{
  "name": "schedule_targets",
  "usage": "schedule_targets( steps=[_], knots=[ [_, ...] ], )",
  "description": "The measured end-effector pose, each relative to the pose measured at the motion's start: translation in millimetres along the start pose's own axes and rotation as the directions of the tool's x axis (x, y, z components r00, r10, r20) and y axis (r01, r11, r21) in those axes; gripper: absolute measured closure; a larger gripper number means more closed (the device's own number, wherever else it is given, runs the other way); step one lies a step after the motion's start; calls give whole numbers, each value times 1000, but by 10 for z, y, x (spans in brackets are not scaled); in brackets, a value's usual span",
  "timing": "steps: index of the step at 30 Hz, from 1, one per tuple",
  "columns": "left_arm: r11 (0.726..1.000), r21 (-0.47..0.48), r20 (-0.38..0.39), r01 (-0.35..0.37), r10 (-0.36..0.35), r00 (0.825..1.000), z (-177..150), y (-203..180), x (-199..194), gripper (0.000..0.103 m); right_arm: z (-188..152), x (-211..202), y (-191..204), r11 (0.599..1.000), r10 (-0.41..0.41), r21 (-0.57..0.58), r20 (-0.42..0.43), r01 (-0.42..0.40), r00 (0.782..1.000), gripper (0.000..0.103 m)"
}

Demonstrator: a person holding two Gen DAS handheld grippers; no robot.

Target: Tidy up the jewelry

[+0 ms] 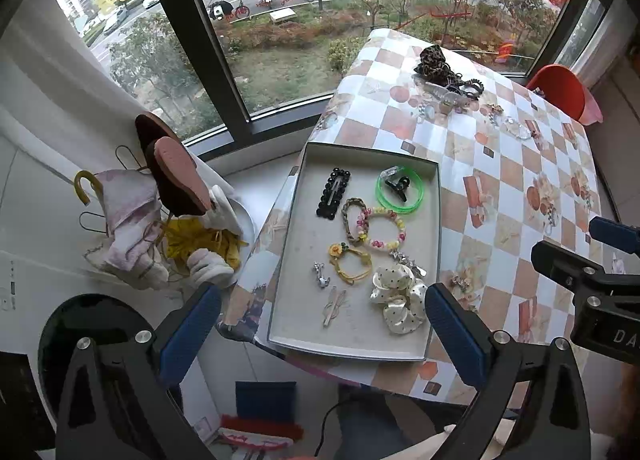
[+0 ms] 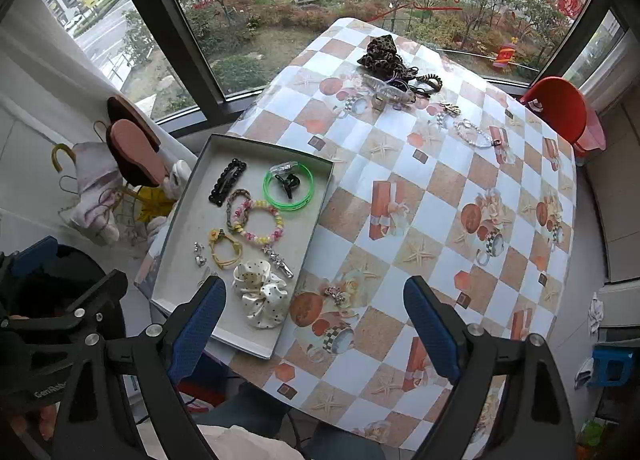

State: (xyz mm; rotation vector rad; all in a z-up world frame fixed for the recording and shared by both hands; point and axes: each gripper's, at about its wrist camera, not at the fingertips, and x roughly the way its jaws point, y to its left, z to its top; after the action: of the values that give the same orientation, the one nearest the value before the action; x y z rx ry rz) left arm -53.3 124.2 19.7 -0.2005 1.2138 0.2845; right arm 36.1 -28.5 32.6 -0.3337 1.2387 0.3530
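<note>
We hold the left gripper (image 1: pixel 322 324) and right gripper (image 2: pixel 314 318) spread wide and empty above the table (image 2: pixel 440 196). Hair ties and clips lie in the gray tray (image 1: pixel 434 220) at the table's left edge; more jewelry, including a leopard scrunchie (image 2: pixel 378 52), lies well apart near the window.

Bare tablecloth (image 2: pixel 420 196) beside crowded tray (image 2: pixel 320 196)

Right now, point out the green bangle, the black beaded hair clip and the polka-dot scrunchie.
green bangle (image 1: pixel 416 196): left wrist view, on its right rim.
black beaded hair clip (image 1: pixel 333 193): left wrist view, on its middle.
polka-dot scrunchie (image 2: pixel 262 292): right wrist view, on its cream fabric.
</note>
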Motion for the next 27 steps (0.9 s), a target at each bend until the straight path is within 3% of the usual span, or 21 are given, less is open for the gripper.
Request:
schedule_targets(
  steps=[27],
  knots=[
    [1000,-2,1,-2,2,1000,-20,-5,-5,0,-17,7,25,1000,-9,3,-1,9,1000,11]
  ],
)
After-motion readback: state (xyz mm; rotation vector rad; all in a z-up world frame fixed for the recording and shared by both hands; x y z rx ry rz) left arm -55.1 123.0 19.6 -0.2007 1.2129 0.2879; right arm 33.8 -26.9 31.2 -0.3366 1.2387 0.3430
